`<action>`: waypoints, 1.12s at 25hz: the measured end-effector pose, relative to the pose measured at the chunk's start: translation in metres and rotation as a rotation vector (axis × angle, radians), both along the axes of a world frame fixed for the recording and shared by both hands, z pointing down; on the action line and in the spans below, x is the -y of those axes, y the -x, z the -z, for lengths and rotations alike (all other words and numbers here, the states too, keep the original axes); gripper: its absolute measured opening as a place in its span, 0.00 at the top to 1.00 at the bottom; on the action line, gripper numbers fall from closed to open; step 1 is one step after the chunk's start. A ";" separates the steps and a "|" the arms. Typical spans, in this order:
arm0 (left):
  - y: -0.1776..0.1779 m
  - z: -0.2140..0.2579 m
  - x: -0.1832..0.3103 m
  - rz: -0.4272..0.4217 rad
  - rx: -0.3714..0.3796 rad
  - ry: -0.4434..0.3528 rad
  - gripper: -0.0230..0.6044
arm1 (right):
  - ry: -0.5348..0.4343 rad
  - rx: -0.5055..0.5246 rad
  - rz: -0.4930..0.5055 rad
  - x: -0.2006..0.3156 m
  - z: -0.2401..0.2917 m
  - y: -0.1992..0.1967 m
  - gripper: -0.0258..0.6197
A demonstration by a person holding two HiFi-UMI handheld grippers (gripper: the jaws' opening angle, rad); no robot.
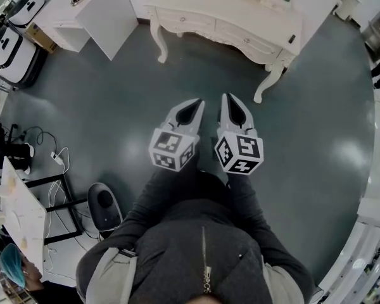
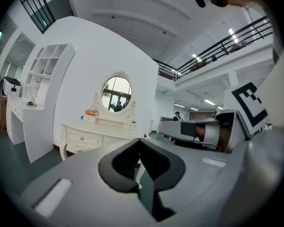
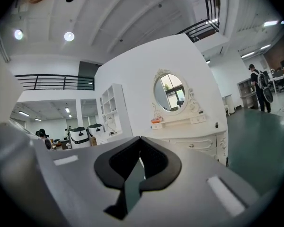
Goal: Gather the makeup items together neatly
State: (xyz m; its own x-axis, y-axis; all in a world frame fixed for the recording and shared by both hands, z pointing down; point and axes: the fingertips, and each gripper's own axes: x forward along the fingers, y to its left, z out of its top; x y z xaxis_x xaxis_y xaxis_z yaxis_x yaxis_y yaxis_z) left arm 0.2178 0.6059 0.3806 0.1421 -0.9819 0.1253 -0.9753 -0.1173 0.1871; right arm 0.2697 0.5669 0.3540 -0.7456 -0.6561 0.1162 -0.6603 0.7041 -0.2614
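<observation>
A white dressing table [image 1: 196, 19] with an oval mirror [image 2: 117, 93] stands some way ahead of me across the floor. On its small shelf under the mirror lie an orange item [image 2: 91, 112] and a few small things, too small to identify. The orange item [image 3: 156, 120] also shows in the right gripper view. My left gripper [image 1: 191, 106] and right gripper [image 1: 234, 103] are held side by side in front of the person's body, pointing toward the table. The left gripper [image 2: 141, 145] and the right gripper [image 3: 140, 143] are both shut with nothing between their fingers.
A white shelf unit [image 1: 107, 11] stands left of the dressing table. White machines [image 1: 12, 49] line the far left wall. A black floor device [image 1: 104, 204], cables [image 1: 57, 157] and a desk [image 1: 19, 214] are at my left. A person [image 3: 259, 86] stands far off to the right.
</observation>
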 end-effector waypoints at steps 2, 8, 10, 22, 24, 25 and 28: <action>0.002 0.002 0.011 -0.005 -0.004 -0.003 0.95 | 0.001 0.001 -0.003 0.008 -0.001 0.003 0.95; 0.015 0.002 0.053 -0.022 -0.028 -0.017 0.95 | 0.005 0.002 -0.026 0.049 -0.004 0.013 0.95; 0.024 0.002 0.070 -0.024 -0.035 -0.016 0.95 | 0.005 -0.005 -0.028 0.066 -0.004 0.022 0.95; 0.089 0.011 0.185 -0.052 -0.042 -0.008 0.95 | 0.014 -0.021 -0.028 0.179 0.000 0.092 0.95; 0.101 0.011 0.201 -0.055 -0.043 -0.004 0.95 | 0.028 -0.016 -0.030 0.194 0.001 0.104 0.95; 0.107 0.012 0.208 -0.055 -0.041 -0.001 0.95 | 0.030 -0.015 -0.034 0.201 0.001 0.110 0.95; 0.126 0.011 0.228 -0.041 -0.043 0.000 0.95 | 0.033 -0.022 -0.044 0.221 -0.001 0.125 0.95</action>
State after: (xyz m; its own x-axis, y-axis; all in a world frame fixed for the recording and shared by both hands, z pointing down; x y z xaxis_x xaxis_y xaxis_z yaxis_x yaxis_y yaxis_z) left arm 0.0915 0.3776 0.3696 0.1872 -0.9752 0.1184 -0.9609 -0.1567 0.2284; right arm 0.1449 0.3464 0.3550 -0.7133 -0.6837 0.1544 -0.6962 0.6657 -0.2686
